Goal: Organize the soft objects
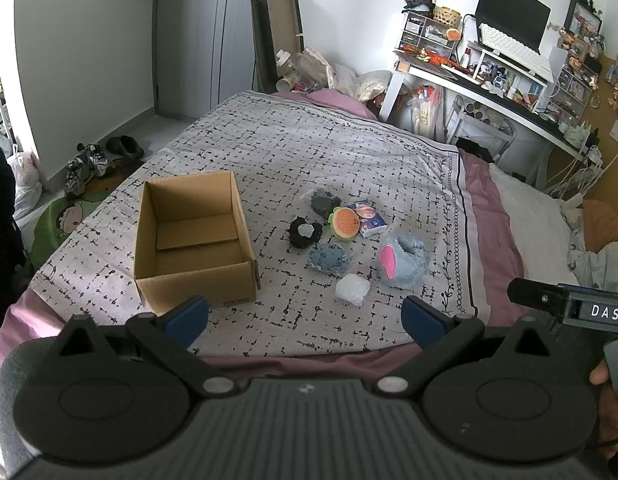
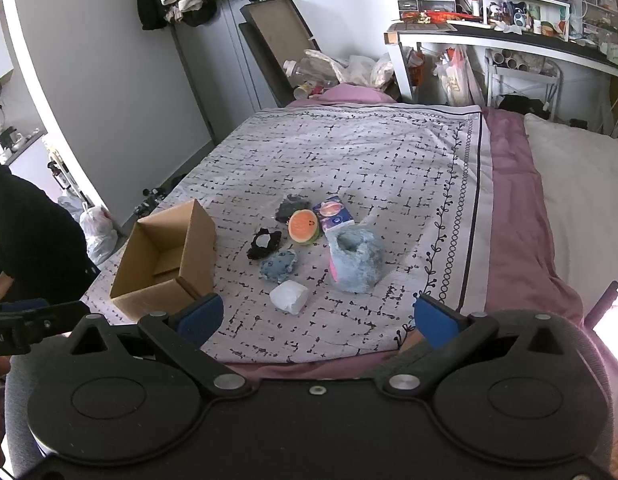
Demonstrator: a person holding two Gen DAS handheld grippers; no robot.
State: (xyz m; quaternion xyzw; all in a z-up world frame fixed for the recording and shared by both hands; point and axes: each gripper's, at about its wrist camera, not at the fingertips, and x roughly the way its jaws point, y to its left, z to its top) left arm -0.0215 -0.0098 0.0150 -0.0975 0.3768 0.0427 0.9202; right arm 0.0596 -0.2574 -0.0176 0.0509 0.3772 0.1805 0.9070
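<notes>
Cardboard box [image 1: 193, 240] is sitting empty on the bed [image 1: 349, 152], soft toys [image 1: 329, 240] lying just beside it; both hand-held grippers [image 1: 305, 318] [image 2: 317, 318] are hovering spread, empty; approaching the white bundle [image 2: 289, 297] squarely should help.

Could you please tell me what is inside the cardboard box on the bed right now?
The cardboard box holds none of the soft objects; only its bottom flaps show. Its near wall hides a strip of the floor from both wrist views.
</notes>
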